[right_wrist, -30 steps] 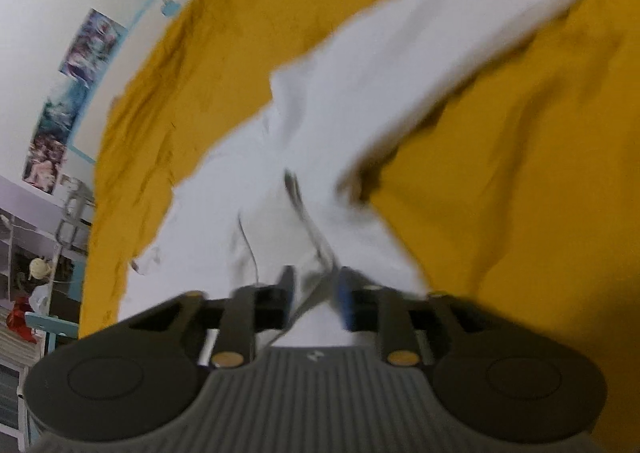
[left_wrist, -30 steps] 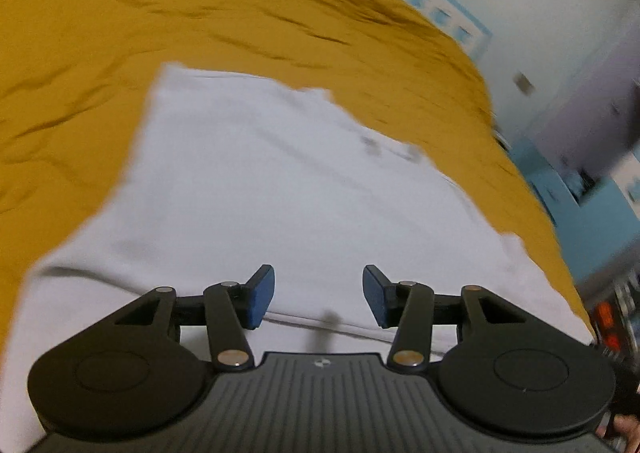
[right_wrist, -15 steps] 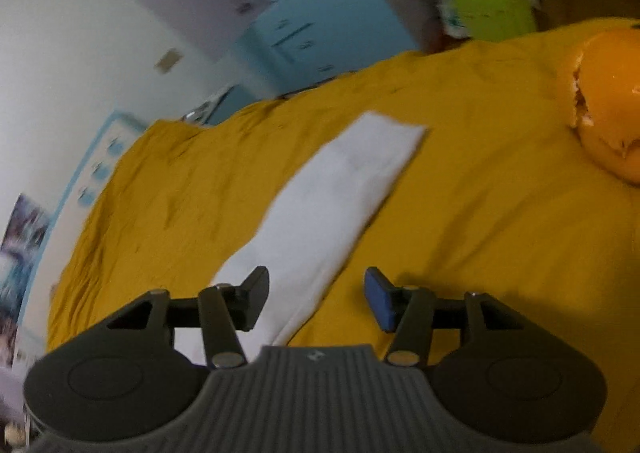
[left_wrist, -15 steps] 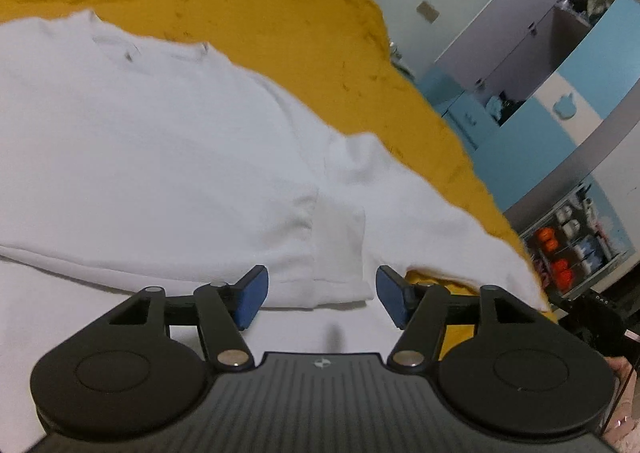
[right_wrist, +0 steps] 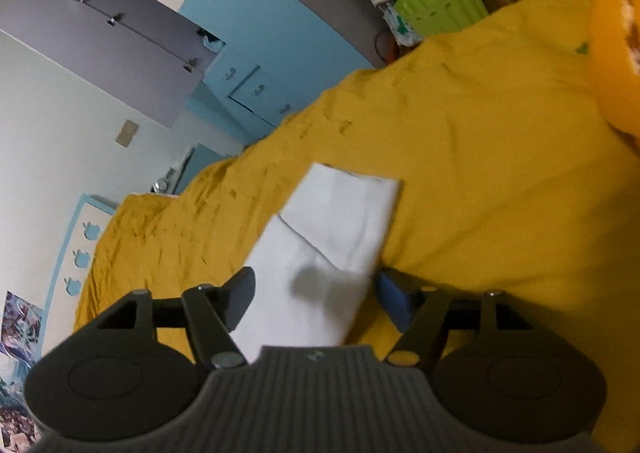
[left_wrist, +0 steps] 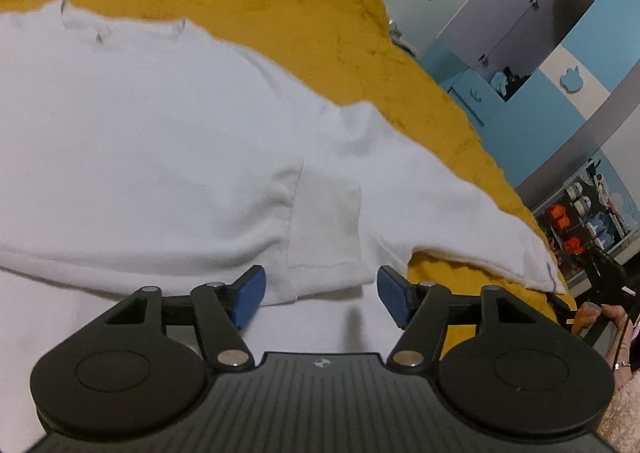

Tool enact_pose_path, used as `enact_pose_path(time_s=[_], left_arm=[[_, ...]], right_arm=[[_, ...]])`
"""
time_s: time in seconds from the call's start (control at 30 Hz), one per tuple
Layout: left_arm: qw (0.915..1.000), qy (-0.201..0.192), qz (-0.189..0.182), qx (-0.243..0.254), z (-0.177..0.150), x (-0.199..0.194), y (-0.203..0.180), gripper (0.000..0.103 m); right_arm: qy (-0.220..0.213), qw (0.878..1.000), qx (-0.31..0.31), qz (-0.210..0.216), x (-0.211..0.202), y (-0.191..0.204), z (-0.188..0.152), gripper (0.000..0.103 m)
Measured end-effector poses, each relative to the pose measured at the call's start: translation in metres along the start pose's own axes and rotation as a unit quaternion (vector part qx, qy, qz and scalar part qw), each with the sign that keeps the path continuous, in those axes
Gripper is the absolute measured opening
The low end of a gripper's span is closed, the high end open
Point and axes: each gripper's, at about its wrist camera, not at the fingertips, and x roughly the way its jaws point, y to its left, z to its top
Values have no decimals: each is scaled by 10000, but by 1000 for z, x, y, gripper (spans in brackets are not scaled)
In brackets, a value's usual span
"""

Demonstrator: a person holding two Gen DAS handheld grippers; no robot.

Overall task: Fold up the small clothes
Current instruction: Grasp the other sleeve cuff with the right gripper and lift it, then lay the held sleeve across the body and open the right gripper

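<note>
White long-sleeved cotton top [left_wrist: 152, 141] lies spread on the mustard-yellow bedspread [left_wrist: 280, 1], neckline [left_wrist: 100, 27] toward the far edge of the bed. One sleeve [left_wrist: 440, 205] runs out from the body toward the bed's near right edge in the left wrist view, its cuff [left_wrist: 536, 265] resting on the bedspread. A folded-over edge of the top's body lies just ahead of the left gripper [left_wrist: 320, 291].

Left gripper: jaws released, having just been opening; blue pads [left_wrist: 250, 295] stand apart with the top's folded edge lying in the gap below them, no pad pressing on cloth.

Right gripper [right_wrist: 316, 295]: jaws released, having just been opening further. The white sleeve [right_wrist: 332, 241] lies flat on the bedspread between and ahead of them, its cuff end [right_wrist: 356, 189] pointing away from the gripper. The pads do not press on it.

Beyond the bed from the top: pale blue and grey wardrobe [right_wrist: 200, 13], lime-green plastic bin [right_wrist: 440, 1] beside shelving. An orange rounded object [right_wrist: 616, 53] sits at the right edge of the right wrist view; what it is I cannot tell.

A person's fingers [left_wrist: 592, 313] show at the right edge beside the left gripper.
</note>
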Motion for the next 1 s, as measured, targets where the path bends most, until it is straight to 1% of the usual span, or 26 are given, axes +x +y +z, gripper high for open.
enact_pose_path(time_s=[0.07, 0.17, 0.2, 0.23, 0.27, 0.3, 0.37, 0.43, 0.5, 0.63, 0.7, 0.77, 0.87, 0.9, 1.0], left_arm=[[9996, -171, 142, 146, 1, -15, -6, 71], [9991, -352, 44, 214, 0, -39, -9, 71], [9989, -400, 42, 224, -1, -49, -9, 71], [9987, -438, 31, 240, -2, -56, -9, 71], [9986, -468, 31, 261, -4, -64, -8, 71], [9984, -494, 75, 281, -6, -71, -8, 71], [9975, -552, 235, 369, -10, -83, -4, 71], [9976, -570, 320, 216, -14, -93, 4, 71], [9977, -608, 284, -66, -18, -104, 18, 71], [9961, -704, 276, -465, -25, -131, 42, 71], [9943, -822, 247, -633, -27, -147, 54, 71], [9924, -901, 248, -798, -29, -162, 67, 71], [9876, -1064, 228, -1135, -32, -183, 90, 71], [9858, -1123, 230, -1231, -33, -190, 99, 71], [9791, -1381, 306, -1464, -38, -211, 123, 71]], right_arm=[[-22, 9998, 181, 69, 2, -2, 2, 65], [-23, 9994, 326, 147, 1, -9, 6, 65], [6, 9994, 320, 148, 3, -8, 8, 58], [40, 9995, 277, 119, 2, -9, 8, 49], [96, 9997, 227, 94, 2, -10, 9, 22], [173, 9996, 213, 77, 0, -10, 9, 8], [173, 9995, 255, 95, -5, -8, 11, 8], [88, 9998, 111, 149, -14, 2, 13, 8], [17, 9993, -128, 362, -24, 18, 12, 8], [26, 9925, -760, 955, -56, 74, -4, 7], [129, 9859, -987, 1346, -72, 106, -22, 7], [203, 9778, -1215, 1694, -92, 142, -52, 7], [520, 9606, -1496, 2282, -120, 194, -113, 7], [670, 9533, -1585, 2482, -129, 210, -138, 7], [1437, 9193, -1794, 3195, -150, 251, -224, 7]])
